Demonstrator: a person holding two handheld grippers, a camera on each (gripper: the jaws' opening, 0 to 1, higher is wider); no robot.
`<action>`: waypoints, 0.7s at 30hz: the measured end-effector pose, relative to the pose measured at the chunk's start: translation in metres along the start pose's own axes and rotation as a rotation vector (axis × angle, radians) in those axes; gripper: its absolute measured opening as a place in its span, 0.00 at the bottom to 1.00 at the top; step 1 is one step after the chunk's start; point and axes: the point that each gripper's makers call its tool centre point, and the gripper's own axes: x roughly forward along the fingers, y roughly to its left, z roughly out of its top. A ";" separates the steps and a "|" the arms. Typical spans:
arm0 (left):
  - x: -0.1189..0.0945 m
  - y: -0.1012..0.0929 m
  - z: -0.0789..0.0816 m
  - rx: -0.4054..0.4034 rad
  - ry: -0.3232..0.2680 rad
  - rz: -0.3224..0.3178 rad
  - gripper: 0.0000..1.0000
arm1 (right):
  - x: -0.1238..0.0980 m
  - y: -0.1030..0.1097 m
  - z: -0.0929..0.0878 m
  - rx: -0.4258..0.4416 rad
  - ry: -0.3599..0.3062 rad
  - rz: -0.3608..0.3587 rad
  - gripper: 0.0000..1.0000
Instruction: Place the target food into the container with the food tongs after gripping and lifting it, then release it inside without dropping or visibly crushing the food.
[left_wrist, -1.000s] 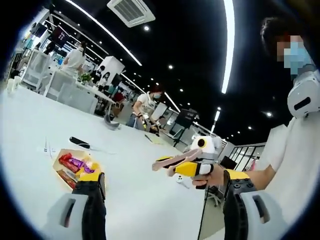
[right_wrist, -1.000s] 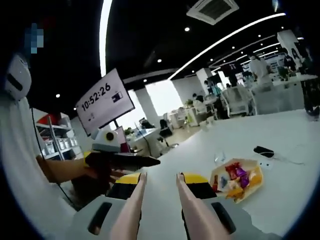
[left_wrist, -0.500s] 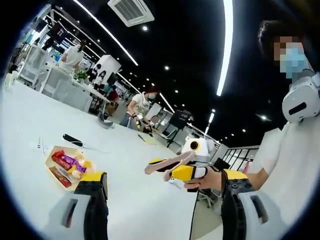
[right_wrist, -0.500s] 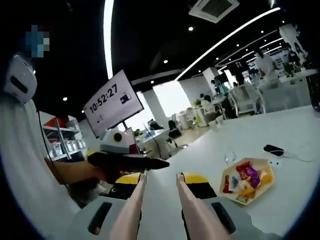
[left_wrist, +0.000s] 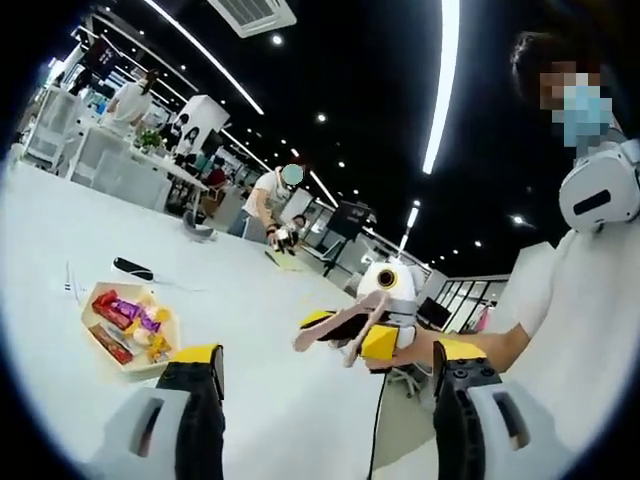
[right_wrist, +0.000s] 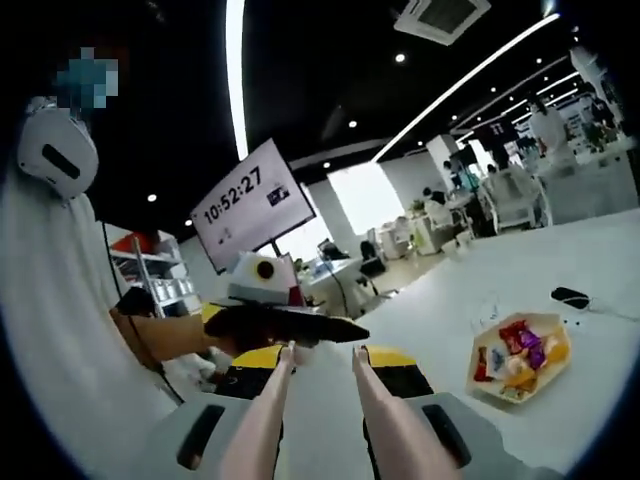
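A: Where's the food?
B: In the tray (left_wrist: 128, 355) on the white table (left_wrist: 280, 400), wrapped snacks (right_wrist: 520, 352) piled inside. Black phone (left_wrist: 132, 268) lies just beyond the tray.

A: Grippers?
B: Both are up off the table, well away from the tray. Left gripper (left_wrist: 325, 425): jaws spread wide, holding nothing. Right gripper (right_wrist: 320, 350): tongs parted slightly, nothing between.

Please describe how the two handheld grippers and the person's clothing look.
The left gripper has black jaws on grey bodies with yellow caps. The right gripper has pale pink, tong-like jaws, grey bodies, yellow caps and a white top box. The person wears a white short sleeve.
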 end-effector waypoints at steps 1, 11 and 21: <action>-0.002 -0.003 0.000 -0.004 -0.005 -0.013 0.82 | 0.001 0.003 -0.002 -0.001 0.009 0.010 0.29; 0.003 -0.027 -0.009 -0.016 0.023 -0.143 0.73 | -0.010 0.035 -0.002 0.069 -0.001 0.132 0.29; 0.007 -0.047 -0.019 -0.035 0.037 -0.179 0.54 | -0.010 0.039 0.001 0.102 0.003 0.199 0.29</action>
